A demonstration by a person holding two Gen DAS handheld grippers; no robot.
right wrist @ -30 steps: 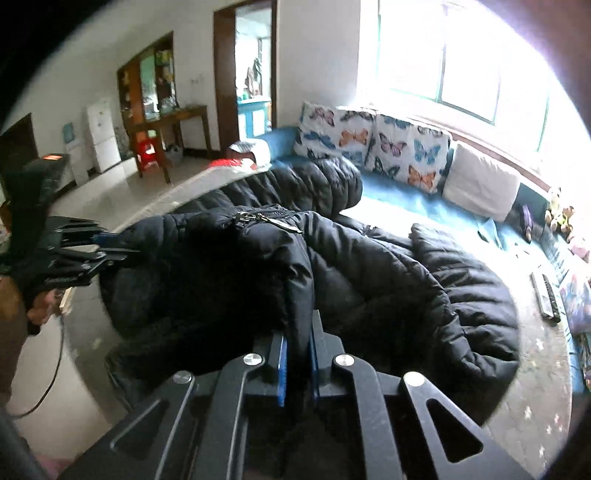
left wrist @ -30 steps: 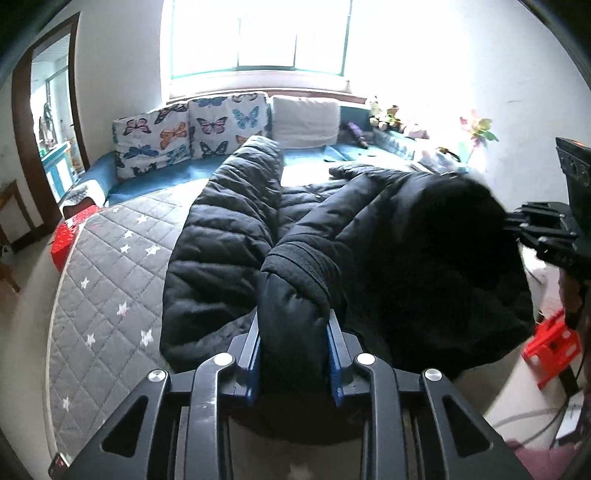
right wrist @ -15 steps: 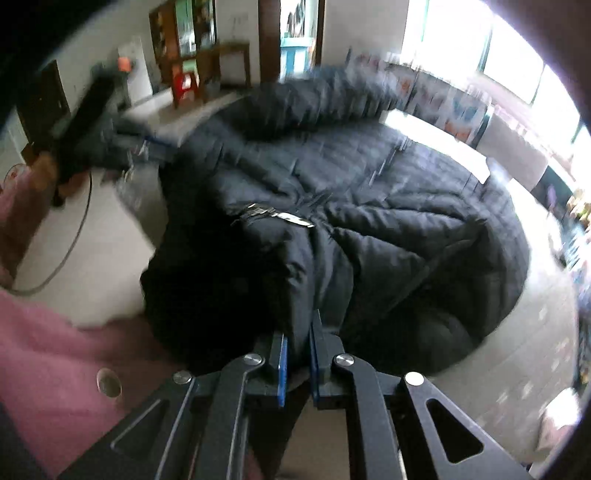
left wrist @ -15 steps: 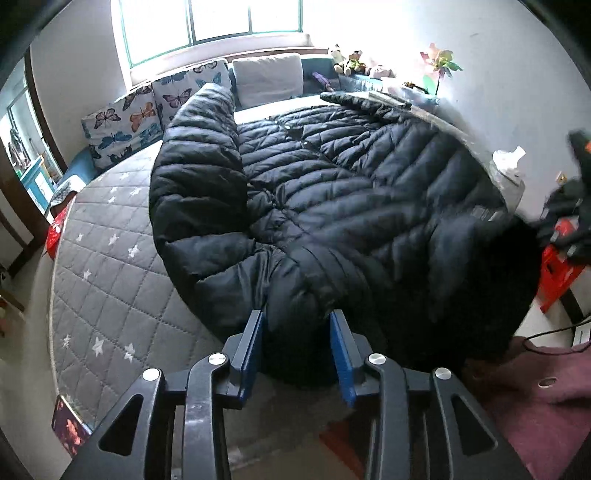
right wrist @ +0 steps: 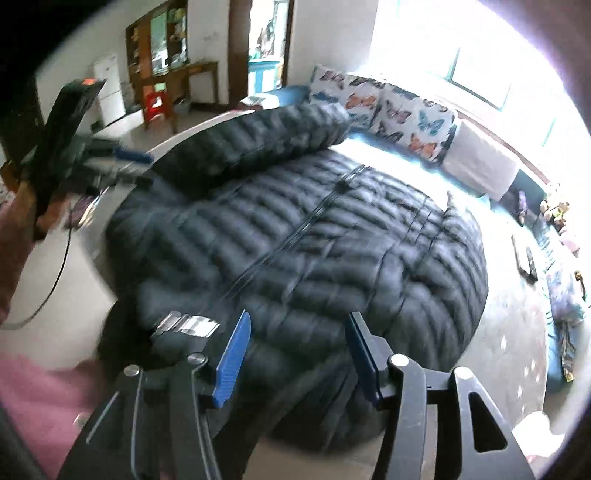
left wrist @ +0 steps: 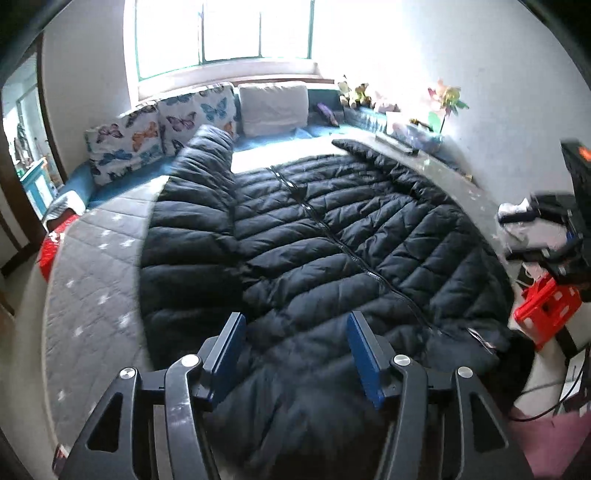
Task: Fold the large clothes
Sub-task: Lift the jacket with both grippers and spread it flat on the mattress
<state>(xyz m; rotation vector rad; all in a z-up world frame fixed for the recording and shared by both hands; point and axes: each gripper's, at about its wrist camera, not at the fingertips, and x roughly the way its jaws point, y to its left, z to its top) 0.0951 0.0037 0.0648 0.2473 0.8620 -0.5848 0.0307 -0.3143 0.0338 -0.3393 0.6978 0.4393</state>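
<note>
A sunlit room with butterfly cushions (left wrist: pixel 155 136) at upper left: a black puffer jacket (left wrist: pixel 314 240) lies spread mid-frame across the grey quilted bed (left wrist: pixel 88 295). Left tongs (left wrist: pixel 295 354) and right tongs (right wrist: pixel 295 350) are opening, pads apparently clear of the jacket's near hem between them.

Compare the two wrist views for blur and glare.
Left wrist view: the black puffer jacket is mostly sharp, only the near hem blurs; the window blows out white. Right wrist view: the whole jacket is smeared by motion, its quilting doubled; window glare washes out the upper right.

jacket (left wrist: pixel 317 236) lies on bed (left wrist: pixel 92 280), cushions (left wrist: pixel 162 129) behind.
</note>
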